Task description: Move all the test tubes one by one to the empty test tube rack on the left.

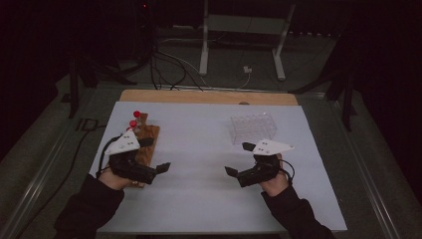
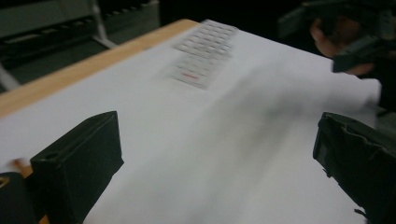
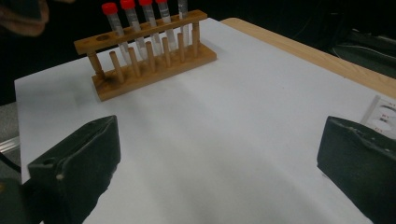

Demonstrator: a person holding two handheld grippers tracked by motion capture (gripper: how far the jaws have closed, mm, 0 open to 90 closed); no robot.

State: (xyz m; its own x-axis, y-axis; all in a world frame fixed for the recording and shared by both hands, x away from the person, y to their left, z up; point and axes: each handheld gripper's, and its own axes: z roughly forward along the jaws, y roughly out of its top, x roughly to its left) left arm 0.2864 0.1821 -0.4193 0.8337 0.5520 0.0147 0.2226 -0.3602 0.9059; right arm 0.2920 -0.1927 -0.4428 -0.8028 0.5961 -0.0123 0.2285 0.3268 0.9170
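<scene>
You are holding both the left gripper (image 1: 164, 167) and right gripper (image 1: 230, 172) spread wide and empty over the white sheet (image 1: 199, 149), leaving the capped tubes (image 3: 140, 18) standing in the wooden rack (image 3: 149, 65) just beside your left hand, ready for picking.

Brown wooden rack (image 3: 149, 56) near the worktop's left edge, red-capped clear tubes (image 3: 112, 21) in it. Transparent plastic rack (image 1: 253, 127) toward the right. White sheet (image 1: 209, 164) over a tan worktop (image 1: 209, 96). Black claws (image 1: 161, 168), pale grey plates.
</scene>
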